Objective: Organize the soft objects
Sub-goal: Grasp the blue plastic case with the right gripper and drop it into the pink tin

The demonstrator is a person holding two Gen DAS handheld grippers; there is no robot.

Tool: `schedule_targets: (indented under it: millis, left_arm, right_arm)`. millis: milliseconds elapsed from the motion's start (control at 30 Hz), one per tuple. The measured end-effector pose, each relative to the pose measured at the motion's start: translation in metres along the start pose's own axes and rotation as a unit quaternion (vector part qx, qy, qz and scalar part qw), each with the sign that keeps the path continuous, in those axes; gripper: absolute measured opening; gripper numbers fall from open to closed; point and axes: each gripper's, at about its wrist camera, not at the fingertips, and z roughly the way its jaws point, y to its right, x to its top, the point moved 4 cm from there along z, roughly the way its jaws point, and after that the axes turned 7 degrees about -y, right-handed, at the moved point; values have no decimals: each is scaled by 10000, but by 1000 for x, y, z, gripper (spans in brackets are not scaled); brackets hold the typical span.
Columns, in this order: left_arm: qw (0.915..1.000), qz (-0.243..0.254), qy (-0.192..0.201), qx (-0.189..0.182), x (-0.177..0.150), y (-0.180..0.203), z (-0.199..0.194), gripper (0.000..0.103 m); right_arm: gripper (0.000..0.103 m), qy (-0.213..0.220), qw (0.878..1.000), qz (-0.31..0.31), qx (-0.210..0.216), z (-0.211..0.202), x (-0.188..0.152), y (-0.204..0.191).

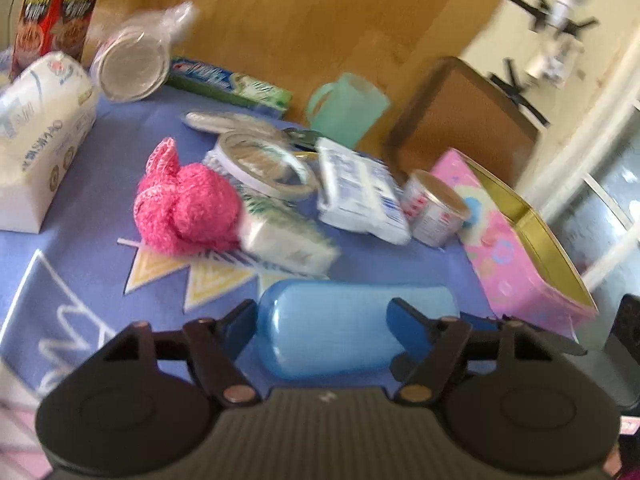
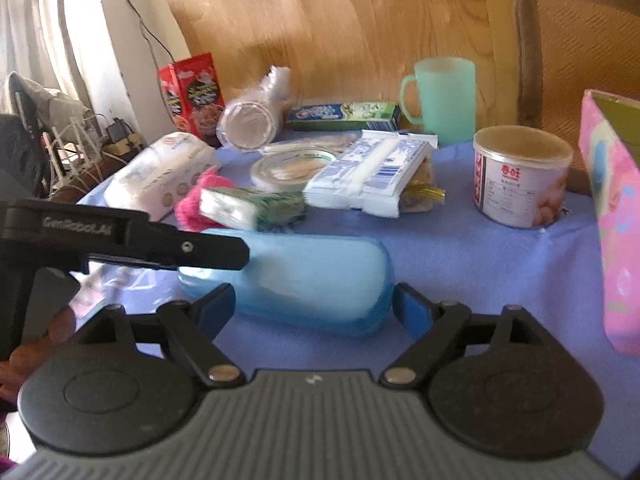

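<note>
While both my tongs stand wide and empty, the pink knitted scrubber (image 1: pixel 182 204) lies left of centre on the tabletop (image 1: pixel 80 264), beyond the blue case (image 1: pixel 352 328); my left tongs (image 1: pixel 320 320) are nearer than my right tongs (image 2: pixel 314 308).

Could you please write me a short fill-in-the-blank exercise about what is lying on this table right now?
1. The fluffy knitted scrubber beside the large white tissue pack is ____ in colour.
2. The translucent capsule-shaped plastic case in front of both open tongs, left and right, is ____.
3. The mint-green plastic mug stands ____, handle at its side.
4. The floral rectangular tin with the gold inside is ____ outside.

Missing words: pink; blue; upright; pink
</note>
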Motion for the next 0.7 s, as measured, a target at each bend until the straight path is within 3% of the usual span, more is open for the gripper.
schedule_targets:
  millis: [133, 233, 300, 367, 400, 467, 567, 700]
  left_arm:
    - [9995, 324, 30, -27, -18, 13, -13, 95]
    - [9993, 311, 77, 167, -22, 7, -15, 98]
    - [9998, 126, 53, 137, -23, 0, -18, 96]
    - [10000, 51, 6, 4, -27, -3, -21, 91]
    - [10000, 54, -9, -74, -30, -2, -22, 85]
    - [9999, 110, -15, -129, -36, 5, -23, 84]
    - [9996, 276, 63, -24, -31, 20, -23, 83]
    - [9958, 853, 332, -32, -1, 62, -25, 81]
  right_arm:
    - [88, 47, 9992, -344, 179, -26, -22, -19]
    - [88, 8, 9945, -960, -411, -21, -32, -24]
    - [88, -89, 9907, -1205, -619, -12, -34, -24]
    - [87, -145, 9891, -1365, -530, -7, -38, -26]
    - [81, -149, 9878, -1478, -473, -4, -42, -30]
    - [71, 13, 9869, -1538, -487, -3, -43, -33]
    - [71, 145, 9889, -1384, -518, -6, -43, -25]
    - [65, 664, 9832, -1362, -1015, -37, -39, -16]
